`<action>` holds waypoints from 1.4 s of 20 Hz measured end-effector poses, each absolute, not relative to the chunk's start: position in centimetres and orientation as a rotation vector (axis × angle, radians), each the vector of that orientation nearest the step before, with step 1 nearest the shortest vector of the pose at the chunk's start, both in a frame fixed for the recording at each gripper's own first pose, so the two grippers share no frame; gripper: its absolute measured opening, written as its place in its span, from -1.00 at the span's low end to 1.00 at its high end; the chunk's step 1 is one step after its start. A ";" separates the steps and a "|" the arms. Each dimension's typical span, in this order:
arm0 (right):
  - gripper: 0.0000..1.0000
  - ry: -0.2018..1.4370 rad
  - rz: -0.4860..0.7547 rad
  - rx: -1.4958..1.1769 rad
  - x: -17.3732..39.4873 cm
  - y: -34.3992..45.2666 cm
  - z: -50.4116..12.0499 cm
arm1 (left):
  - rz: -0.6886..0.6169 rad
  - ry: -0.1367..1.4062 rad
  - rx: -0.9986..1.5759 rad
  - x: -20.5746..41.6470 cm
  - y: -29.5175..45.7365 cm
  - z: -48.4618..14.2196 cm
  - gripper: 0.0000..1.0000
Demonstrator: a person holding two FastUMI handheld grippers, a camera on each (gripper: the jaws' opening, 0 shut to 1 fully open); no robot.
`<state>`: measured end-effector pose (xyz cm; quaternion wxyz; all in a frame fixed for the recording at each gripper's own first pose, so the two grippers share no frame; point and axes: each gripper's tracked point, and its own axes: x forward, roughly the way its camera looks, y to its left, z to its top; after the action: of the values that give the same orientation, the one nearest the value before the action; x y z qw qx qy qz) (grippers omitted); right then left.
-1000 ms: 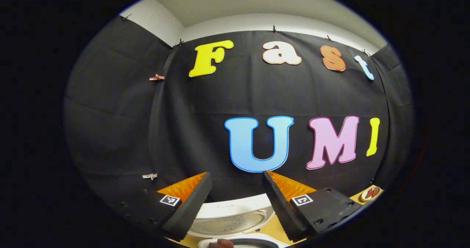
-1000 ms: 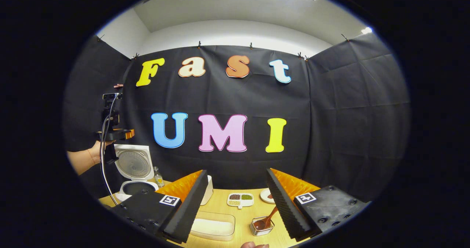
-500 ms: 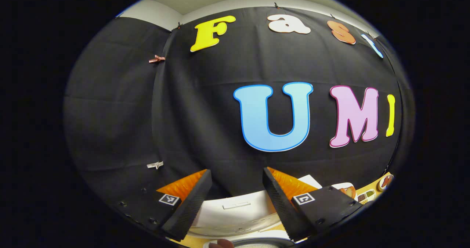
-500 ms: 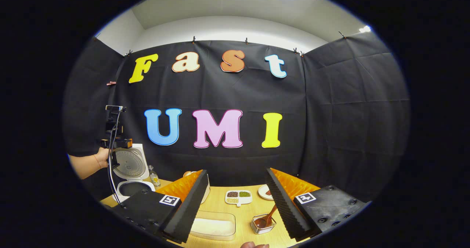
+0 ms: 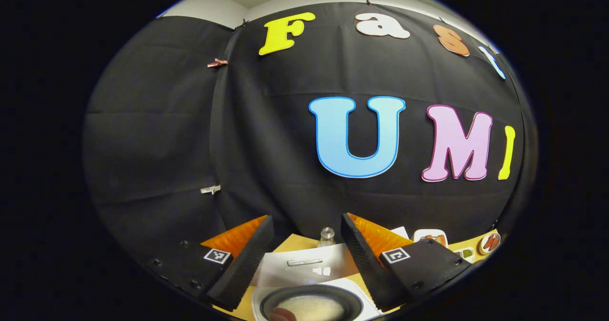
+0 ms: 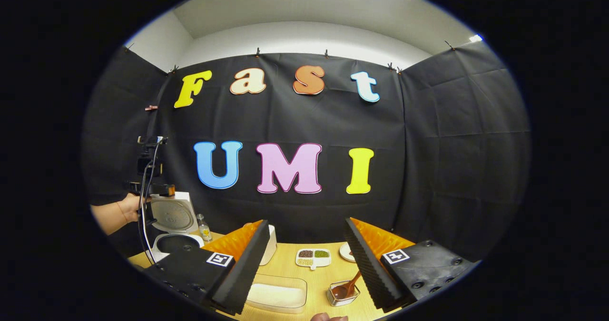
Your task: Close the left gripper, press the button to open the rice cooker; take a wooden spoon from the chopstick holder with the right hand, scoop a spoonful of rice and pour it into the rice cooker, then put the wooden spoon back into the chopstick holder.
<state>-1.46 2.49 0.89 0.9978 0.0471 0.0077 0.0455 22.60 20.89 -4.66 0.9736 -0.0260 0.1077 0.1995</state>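
Between the spread fingers of the left gripper [image 5: 304, 264], the open rice cooker [image 5: 311, 287] shows rice in its pot. Beyond the right gripper [image 6: 304, 264], also wide and empty, the wooden spoon [image 6: 349, 285] rests in its holder [image 6: 342, 296] beside a rice box [image 6: 277, 295] on the table [image 6: 314, 278].

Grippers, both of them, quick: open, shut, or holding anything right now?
Left gripper: open, holding nothing, above the open white rice cooker.
Right gripper: open, empty; brown wooden spoon sits in its holder.
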 end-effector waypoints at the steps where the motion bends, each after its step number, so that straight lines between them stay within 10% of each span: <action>1: 0.95 0.021 0.099 0.099 -1.6 2.4 0.7 | 0.409 0.231 -0.055 21.6 20.1 -5.2 0.99; 28: 0.96 0.072 0.162 0.080 -3.7 1.6 -0.8 | 0.398 0.524 -0.080 11.6 12.5 -23.8 0.99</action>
<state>-3.69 1.56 -0.80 0.9953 0.0399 0.0357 0.0811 11.62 12.45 -23.79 0.9456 -0.0394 0.2570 0.1955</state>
